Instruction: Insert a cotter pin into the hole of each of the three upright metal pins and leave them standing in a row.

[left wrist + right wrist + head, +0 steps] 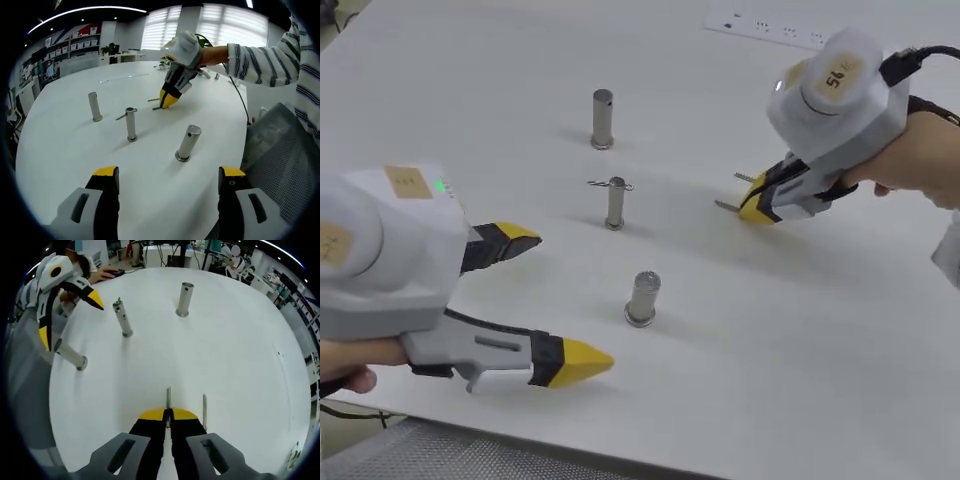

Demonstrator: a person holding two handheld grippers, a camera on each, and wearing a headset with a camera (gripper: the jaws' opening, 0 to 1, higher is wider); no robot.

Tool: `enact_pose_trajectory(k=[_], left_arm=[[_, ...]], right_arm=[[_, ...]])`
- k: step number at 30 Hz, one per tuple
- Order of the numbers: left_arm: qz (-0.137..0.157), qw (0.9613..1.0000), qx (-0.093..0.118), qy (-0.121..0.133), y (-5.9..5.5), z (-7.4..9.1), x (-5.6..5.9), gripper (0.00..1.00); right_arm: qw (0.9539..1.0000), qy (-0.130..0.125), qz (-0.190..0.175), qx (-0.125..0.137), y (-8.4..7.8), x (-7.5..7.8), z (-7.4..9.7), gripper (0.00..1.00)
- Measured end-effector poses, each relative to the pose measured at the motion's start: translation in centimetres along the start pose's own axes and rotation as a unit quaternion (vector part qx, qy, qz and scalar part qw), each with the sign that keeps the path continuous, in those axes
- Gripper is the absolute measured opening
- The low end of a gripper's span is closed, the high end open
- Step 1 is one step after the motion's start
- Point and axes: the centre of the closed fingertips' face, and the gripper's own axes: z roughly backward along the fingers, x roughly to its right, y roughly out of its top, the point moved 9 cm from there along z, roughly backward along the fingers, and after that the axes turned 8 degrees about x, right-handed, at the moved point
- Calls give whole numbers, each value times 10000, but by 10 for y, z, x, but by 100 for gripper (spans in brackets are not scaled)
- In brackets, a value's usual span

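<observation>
Right gripper (752,207) is low on the surface (800,330), jaws pressed together on a cotter pin (168,397) — a thin thing, pinched near one end it seems, though the hold is hard to read. A spare cotter pin (204,410) lies just beside it, at 3 o'clock in the right gripper view.

The middle pin (615,205) already carries its fitted cotter (610,184). The far pin (602,118) at its 12 o'clock and the near pin (642,298) at its 6 are bare. Left gripper (572,298) hovers at 9 o'clock of the near pin, jaws wide apart, holding nothing.

The dangers: the cotter could swivel in that pinch and miss the small hole, and a sideways push would likely topple a pin — nothing steadies them. The lift could also flick the spare away.
</observation>
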Motion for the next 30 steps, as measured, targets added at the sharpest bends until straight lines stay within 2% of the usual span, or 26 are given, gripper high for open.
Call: enact_pose_trajectory(k=[10,16,25,30], left_arm=[[-110,9999,33,49,7,6,-2,79],[-166,9998,57,125,11,10,-5,79],[-255,9995,87,185,17,14,-3,78],[-155,9995,189,211,22,17,-4,79]], right_arm=[[9998,-156,106,81,-1,-6,2,3],[9997,-141,153,126,0,-7,4,3],[9988,-302,293,237,6,-17,19,3],[9982,-391,366,286,6,-19,24,3]])
